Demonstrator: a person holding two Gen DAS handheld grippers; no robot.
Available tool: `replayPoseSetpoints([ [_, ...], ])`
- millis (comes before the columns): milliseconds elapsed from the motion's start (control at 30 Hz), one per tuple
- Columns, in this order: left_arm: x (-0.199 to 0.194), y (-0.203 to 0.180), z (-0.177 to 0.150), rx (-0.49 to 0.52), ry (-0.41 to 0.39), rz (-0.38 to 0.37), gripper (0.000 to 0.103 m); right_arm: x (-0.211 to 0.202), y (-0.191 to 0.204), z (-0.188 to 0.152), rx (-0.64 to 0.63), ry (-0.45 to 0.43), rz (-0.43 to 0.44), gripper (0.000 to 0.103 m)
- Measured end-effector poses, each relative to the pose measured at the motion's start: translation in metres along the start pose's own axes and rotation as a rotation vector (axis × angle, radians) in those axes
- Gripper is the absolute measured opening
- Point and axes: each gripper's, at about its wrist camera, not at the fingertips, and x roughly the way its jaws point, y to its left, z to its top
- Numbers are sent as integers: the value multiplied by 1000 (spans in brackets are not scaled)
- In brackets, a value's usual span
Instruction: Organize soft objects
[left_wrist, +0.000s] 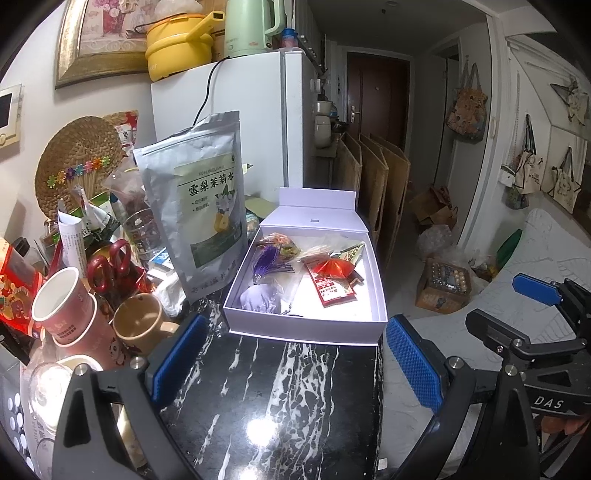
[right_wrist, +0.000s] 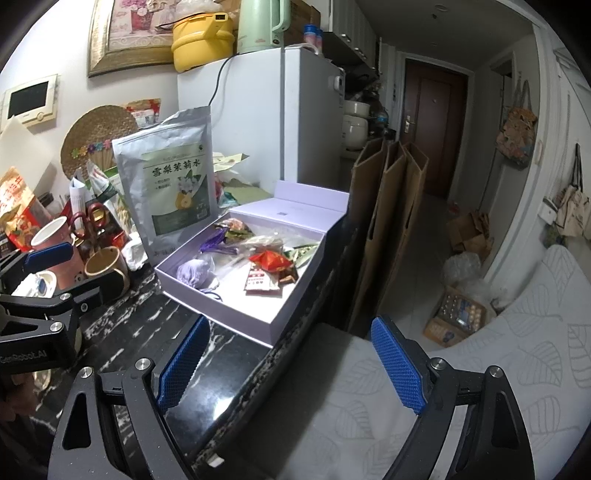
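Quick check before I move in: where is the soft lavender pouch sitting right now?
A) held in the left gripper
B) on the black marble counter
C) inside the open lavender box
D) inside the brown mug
C: the lavender pouch lies in the near left corner of the open lavender box, and neither gripper holds anything.

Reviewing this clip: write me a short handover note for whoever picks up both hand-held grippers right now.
Left hand-held gripper: open, empty, above the black marble counter.
Right hand-held gripper: open, empty, over the counter edge.
Lavender box: open on the counter, lid up; holds a lavender cloth pouch, purple tassel, red packet and other small wrapped items.
Silver tea pouch: standing left of the box.
Done: soft items lie in the box.
Left: unclear; lid not yet closed.
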Motion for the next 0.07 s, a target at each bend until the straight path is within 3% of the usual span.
replayPoseSetpoints([
  [67,0,1,0,-4,3,-9,99,0,0,0,1,1,1,90],
])
